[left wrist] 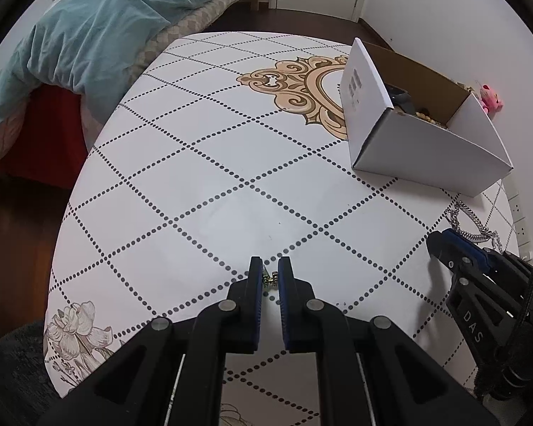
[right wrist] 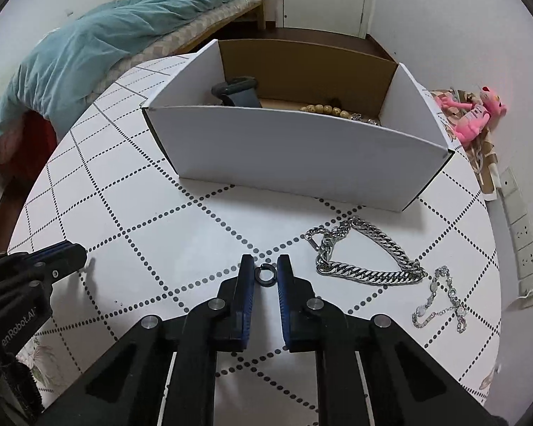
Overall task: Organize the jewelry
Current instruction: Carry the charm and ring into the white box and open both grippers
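the dark ring (right wrist: 265,274) lies flat on the tabletop (right wrist: 181,234) at the lower centre of the right wrist view, framed between the two fingers of the right tool (right wrist: 265,266), which stand apart on either side of it with small gaps; whether either pad touches it cannot be told. to take it well, the judgement is to lower until the pad tips meet the tabletop, keep the ring centred, then close slowly so it is pinched across its width rather than flicked out; a thin hoop like this will likely slip or tip if caught on one edge only.

in the left wrist view, at lower centre, a small gold-coloured piece (left wrist: 270,278), perhaps an earring, sits between the fingers of the left tool (left wrist: 269,272). the fingers stand a little apart, and the pictures do not show whether they grip it or merely flank it.

just right of the ring lies a heavy silver chain (right wrist: 367,259), and further toward the lower right a thin silver bracelet (right wrist: 440,301); both are apart from the ring, so the closing should not snag them.

the white box (right wrist: 295,152) fills the upper centre, already holding a dark watch band (right wrist: 236,90) and wooden beads (right wrist: 325,109). lifting clear of its near wall before releasing seems wise.
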A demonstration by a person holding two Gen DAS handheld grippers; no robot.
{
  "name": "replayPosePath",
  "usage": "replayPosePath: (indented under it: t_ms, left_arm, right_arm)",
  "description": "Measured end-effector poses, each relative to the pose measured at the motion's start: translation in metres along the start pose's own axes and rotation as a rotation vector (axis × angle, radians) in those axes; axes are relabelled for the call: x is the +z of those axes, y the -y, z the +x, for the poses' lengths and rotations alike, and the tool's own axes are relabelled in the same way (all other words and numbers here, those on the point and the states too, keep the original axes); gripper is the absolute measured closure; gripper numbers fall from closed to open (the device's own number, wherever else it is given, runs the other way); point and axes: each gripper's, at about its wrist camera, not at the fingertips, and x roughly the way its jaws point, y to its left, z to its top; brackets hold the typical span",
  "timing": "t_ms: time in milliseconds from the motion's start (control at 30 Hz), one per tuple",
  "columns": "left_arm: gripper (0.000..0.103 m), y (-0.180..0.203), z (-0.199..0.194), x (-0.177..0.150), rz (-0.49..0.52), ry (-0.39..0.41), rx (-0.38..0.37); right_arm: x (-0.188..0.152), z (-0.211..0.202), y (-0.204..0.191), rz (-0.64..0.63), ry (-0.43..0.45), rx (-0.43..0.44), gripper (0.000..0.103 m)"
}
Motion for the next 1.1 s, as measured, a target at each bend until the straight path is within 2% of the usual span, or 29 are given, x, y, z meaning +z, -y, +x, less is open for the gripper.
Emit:
replayPosePath:
  t_ms: [100, 233, 333, 433, 500, 567, 667, 767, 933, 1000, 1033, 1067, 1100]
  left_arm:
    - [0.097, 0.003, -0.005, 0.002, 0.000, 0.005, -0.012]
    - [0.097, 0.017, -0.025, 0.014, 0.014, 0.038, -0.059]
    - [0.097, 0.034, -0.043, 0.036, 0.025, 0.070, -0.118]
    - [0.097, 0.054, -0.052, 0.070, 0.026, 0.086, -0.192]
    - [0.097, 0.069, -0.052, 0.098, 0.042, 0.082, -0.236]
    - [0.097, 0.077, -0.050, 0.120, 0.059, 0.083, -0.257]
    - [0.097, 0.090, -0.041, 0.153, 0.087, 0.055, -0.281]
    - [0.094, 0.097, -0.029, 0.176, 0.099, 0.015, -0.281]
    - [0.092, 0.098, -0.013, 0.197, 0.080, -0.067, -0.253]
    - [0.091, 0.095, -0.011, 0.200, 0.080, -0.066, -0.225]
    - [0.084, 0.093, -0.011, 0.199, 0.081, -0.062, -0.208]
    - [0.068, 0.092, -0.011, 0.199, 0.081, -0.058, -0.194]
    - [0.056, 0.089, -0.012, 0.198, 0.078, -0.050, -0.187]
  right_arm:
    - [0.001, -0.007, 0.009, 0.031, 0.001, 0.018, 0.090]
    - [0.008, -0.039, 0.036, 0.097, 0.042, 0.061, 0.090]
    - [0.030, -0.068, 0.069, 0.179, 0.083, 0.120, 0.090]
    - [0.062, -0.077, 0.097, 0.240, 0.080, 0.201, 0.090]
    - [0.085, -0.073, 0.115, 0.269, 0.064, 0.254, 0.090]
    - [0.104, -0.064, 0.124, 0.265, 0.037, 0.267, 0.090]
    - [0.131, -0.039, 0.135, 0.268, -0.047, 0.301, 0.090]
    - [0.149, -0.017, 0.133, 0.262, -0.121, 0.314, 0.090]
    - [0.161, 0.000, 0.136, 0.272, -0.170, 0.315, 0.088]
    - [0.161, -0.001, 0.136, 0.272, -0.165, 0.313, 0.081]
    - [0.161, -0.002, 0.136, 0.272, -0.164, 0.317, 0.076]
    - [0.161, -0.004, 0.135, 0.264, -0.159, 0.303, 0.070]
    - [0.161, -0.006, 0.135, 0.255, -0.151, 0.294, 0.068]
